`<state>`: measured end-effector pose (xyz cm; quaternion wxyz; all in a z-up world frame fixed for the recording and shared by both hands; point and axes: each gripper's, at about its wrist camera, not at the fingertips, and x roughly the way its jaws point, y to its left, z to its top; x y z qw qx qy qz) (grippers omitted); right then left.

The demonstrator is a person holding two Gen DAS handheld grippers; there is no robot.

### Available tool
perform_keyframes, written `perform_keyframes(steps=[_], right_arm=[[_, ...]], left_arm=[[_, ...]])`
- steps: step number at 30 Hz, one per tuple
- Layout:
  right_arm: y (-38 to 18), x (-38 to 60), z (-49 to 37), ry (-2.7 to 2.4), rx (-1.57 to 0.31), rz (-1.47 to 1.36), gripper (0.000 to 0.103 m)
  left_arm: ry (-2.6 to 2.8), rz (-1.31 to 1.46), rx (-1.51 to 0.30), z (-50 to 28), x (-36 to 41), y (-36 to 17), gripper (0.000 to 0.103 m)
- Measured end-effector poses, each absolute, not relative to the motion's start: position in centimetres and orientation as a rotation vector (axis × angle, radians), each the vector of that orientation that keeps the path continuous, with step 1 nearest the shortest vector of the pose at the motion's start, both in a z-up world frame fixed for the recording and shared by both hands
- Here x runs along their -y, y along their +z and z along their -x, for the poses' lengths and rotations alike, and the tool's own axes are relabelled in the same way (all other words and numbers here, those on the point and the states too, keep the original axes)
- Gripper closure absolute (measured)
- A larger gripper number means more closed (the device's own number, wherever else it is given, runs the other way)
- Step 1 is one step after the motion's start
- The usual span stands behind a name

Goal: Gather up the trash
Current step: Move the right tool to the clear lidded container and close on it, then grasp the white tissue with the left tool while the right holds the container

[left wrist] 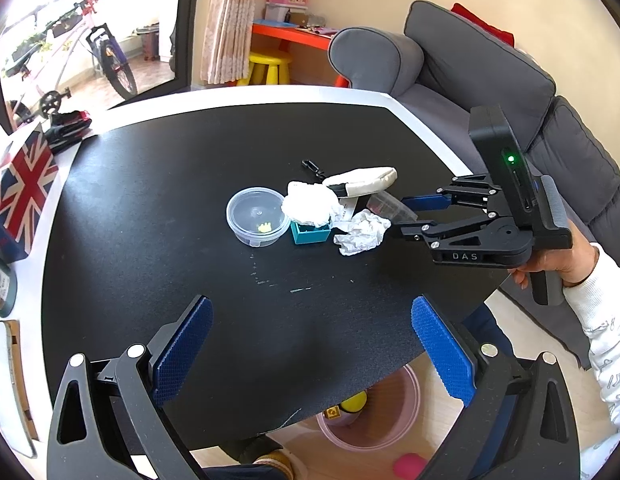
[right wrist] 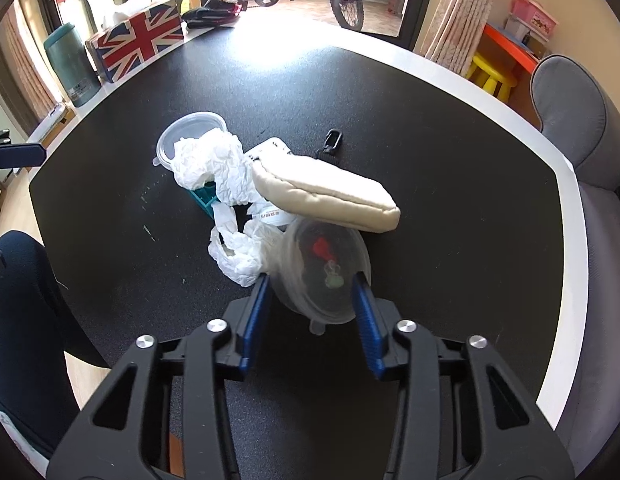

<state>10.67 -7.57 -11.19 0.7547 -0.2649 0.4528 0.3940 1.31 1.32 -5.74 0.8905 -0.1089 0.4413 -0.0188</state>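
The right gripper [right wrist: 310, 292] has its jaws pressed on a thin, light, slippery plastic tub [right wrist: 324, 268], gripped across its sides; it could buckle. The left gripper [left wrist: 310, 352] stands wide open, empty.

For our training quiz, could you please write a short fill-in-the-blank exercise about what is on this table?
1. The right gripper has its jaws on a clear plastic ____ lying on its side.
2. The small box under the crumpled tissue is ____ in colour.
3. The left gripper has its jaws ____ above the black table.

Missing words: tub; teal; open
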Motion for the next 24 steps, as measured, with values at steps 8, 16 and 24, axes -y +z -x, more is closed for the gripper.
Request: perform_keyframes(steps=[8, 16, 24], right_arm=[[-10.0, 8.2, -10.8, 0.852, -0.96, 0.534, 0.078], [-8.6, 9.5, -10.5, 0.852, -0.963, 0.44, 0.08], [-7.1, 11.0, -10.0, 0.847, -0.98, 0.353, 0.08]], left_arm=[[-0.043, 0.225, -0.915, -1.6, -1.3, -5.8, 0.007], [-0.041, 0.222, -0.908, -2.5, -1.3, -5.5, 0.007], [-0.036, 0.211, -0.911, -3.8, -1.7, -5.2, 0.007]])
